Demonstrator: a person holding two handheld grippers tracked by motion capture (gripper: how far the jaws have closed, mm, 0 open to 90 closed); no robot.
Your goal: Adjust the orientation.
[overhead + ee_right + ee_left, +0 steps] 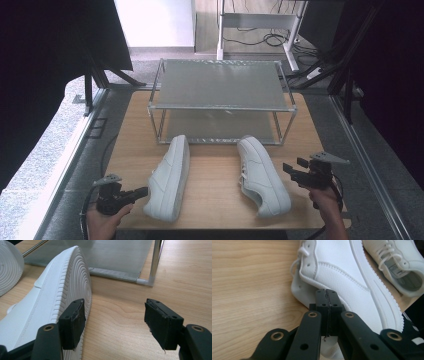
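Left gripper (141,191), at the near-left corner of the table (215,200), has its jaws pressed tight together; in the left gripper view the pads meet on what looks like a thin white flap at the heel of the left shoe (169,178), though whether they truly pinch it or just lie over it is hard to tell. Shoe sits directly ahead of the jaw tips, touching. It lies tipped on its side, long axis running from near edge toward the far edge, toe pointing at the rack (220,95). So left hand (105,220) is the nearer one for that shoe, approx. end-on to the heel.

Right gripper (295,170), near the right edge, stands wide open w/ nothing between the pads. Right shoe (262,175) lies just beside its left jaw in the right gripper view, sole turned toward the camera; bare wood fills the gap. That shoe's axis also runs near-to-far, angled a bit, toe toward the rack. My read: right gripper must shift sideways onto the shoe's edge before it can close.

Materials: both shoes white, pebbled leather-like uppers w/ stitched seams, white laces, rubber soles w/ concentric ring tread and ribbed sidewall. Table is pale wood grain, smooth. Farther off, at the far edge, the rack: two tiers, thin metal tubes w/ white corner joints, grey mesh-like shelves, both bare. Lower shelf sits just behind the shoe toes.
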